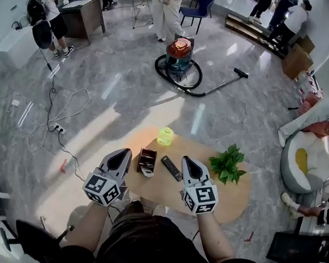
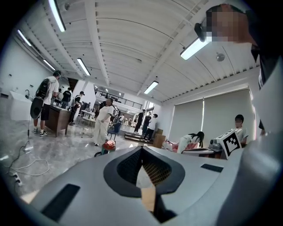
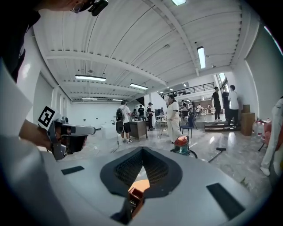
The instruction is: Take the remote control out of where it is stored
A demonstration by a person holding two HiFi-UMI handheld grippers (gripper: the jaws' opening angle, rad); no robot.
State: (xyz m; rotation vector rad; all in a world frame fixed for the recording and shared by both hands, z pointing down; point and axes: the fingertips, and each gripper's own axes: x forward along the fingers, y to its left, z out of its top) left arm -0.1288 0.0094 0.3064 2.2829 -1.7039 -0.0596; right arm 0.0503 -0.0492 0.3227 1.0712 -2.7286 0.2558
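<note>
The left claw (image 1: 125, 152) hovered over the near left edge of the oval wooden table (image 1: 227, 202). Its jaws were closed tip to tip, with nothing between them. Just to the right of its tips stood a small brown box (image 1: 147, 161), open at the top, with something pale inside that could not be made out. Beyond the box, further from both claws, sat a yellow-green object (image 1: 165, 136).

The black remote control (image 1: 171, 168) lay flat on the tabletop, outside the box. It sat between the two claws, nearer the right one and just left of its tips, touching neither. The right claw (image 1: 186, 159) was held over the table's near edge, roughly level with the left one. Its jaws were pressed together and empty; through the small gap under them, the right gripper view showed the brown box on the wood. To the right of that claw stood a small green plant (image 1: 228, 163), apart from it.
</note>
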